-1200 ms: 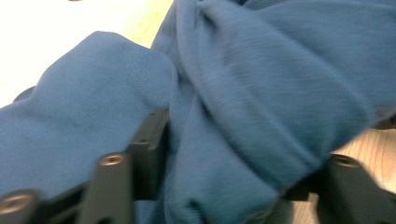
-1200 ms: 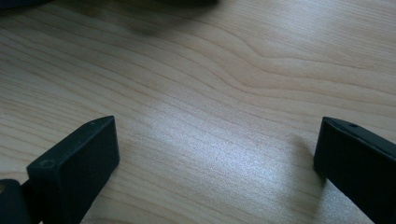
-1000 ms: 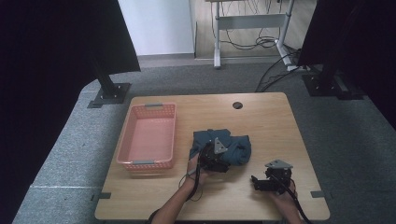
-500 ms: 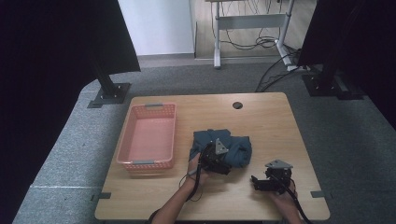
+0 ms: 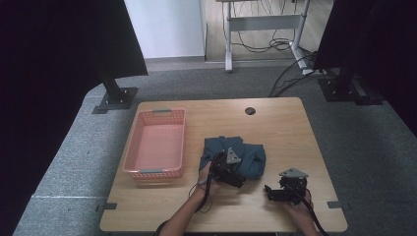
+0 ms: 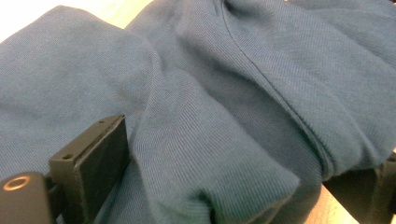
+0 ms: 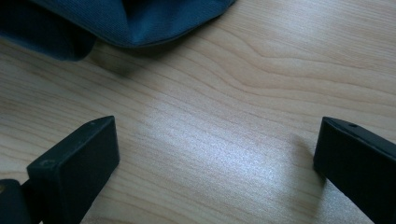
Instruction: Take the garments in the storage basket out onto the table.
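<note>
A crumpled dark blue cloth (image 5: 238,153) lies on the wooden table (image 5: 275,132), right of centre. My left gripper (image 5: 237,178) rests on the cloth's near edge. In the left gripper view its jaws stand wide apart, open (image 6: 247,149), with a thick fold of the blue cloth (image 6: 210,116) bulging between them. My right gripper (image 5: 269,191) sits low over bare wood to the right of the cloth, pointing left. It is open (image 7: 217,135) with nothing between its fingers, and the cloth's edge (image 7: 140,23) lies just beyond the jaws.
An empty pink basket (image 5: 156,170) stands on the left part of the table. A round cable hole (image 5: 250,111) sits near the far edge. Black stands and a desk frame stand on the floor beyond the table.
</note>
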`<state>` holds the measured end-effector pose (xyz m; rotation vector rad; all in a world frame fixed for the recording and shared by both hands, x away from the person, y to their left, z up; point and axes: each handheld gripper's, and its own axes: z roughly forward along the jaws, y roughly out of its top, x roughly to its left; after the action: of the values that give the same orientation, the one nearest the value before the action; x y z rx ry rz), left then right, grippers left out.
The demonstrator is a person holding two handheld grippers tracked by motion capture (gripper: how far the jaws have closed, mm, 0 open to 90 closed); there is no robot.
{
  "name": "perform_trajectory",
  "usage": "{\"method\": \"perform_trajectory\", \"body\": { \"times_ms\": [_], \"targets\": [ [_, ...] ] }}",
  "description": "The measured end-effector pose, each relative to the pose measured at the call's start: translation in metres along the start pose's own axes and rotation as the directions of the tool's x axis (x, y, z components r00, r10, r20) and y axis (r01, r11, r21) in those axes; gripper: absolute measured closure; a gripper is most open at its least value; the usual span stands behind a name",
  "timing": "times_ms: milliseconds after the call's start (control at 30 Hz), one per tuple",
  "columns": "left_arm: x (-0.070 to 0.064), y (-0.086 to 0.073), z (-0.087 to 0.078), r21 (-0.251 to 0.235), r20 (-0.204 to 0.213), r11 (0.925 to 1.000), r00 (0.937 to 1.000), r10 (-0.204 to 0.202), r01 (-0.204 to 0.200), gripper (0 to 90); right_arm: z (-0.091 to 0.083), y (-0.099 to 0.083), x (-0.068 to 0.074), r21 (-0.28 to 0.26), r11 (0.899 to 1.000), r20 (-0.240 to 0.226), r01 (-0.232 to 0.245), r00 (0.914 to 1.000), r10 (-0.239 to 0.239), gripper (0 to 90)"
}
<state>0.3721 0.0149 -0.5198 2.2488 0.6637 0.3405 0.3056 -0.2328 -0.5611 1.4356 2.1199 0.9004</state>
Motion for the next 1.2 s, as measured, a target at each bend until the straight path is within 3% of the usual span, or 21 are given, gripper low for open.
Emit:
{"method": "perform_trajectory", "body": {
  "times_ms": [233,467,700,1200],
  "targets": [
    [0.003,0.0,-0.001,-0.006,0.024,1.0,0.9997,-0.001,0.001,2.2,0.0,0.0,0.0,0.0,1.0,0.001,-0.001,1.0,0.001,0.0],
    [0.001,0.0,-0.006,-0.034,0.02,0.9994,0.9998,0.008,-0.007,0.6,0.0,0.0,0.0,0.0,1.0,0.0,-0.002,1.0,0.002,0.0],
    [-0.004,-0.001,-0.023,-0.084,0.059,0.9957,0.9973,0.043,-0.038,0.6,0.0,0.0,0.0,-0.001,1.0,-0.001,0.0,1.0,0.0,0.0],
    [0.006,-0.009,-0.041,-0.089,0.005,0.996,0.9999,-0.009,0.01,1.0,0.0,0.0,0.0,0.0,1.0,-0.001,0.001,1.0,-0.001,0.0]
  ]
}}
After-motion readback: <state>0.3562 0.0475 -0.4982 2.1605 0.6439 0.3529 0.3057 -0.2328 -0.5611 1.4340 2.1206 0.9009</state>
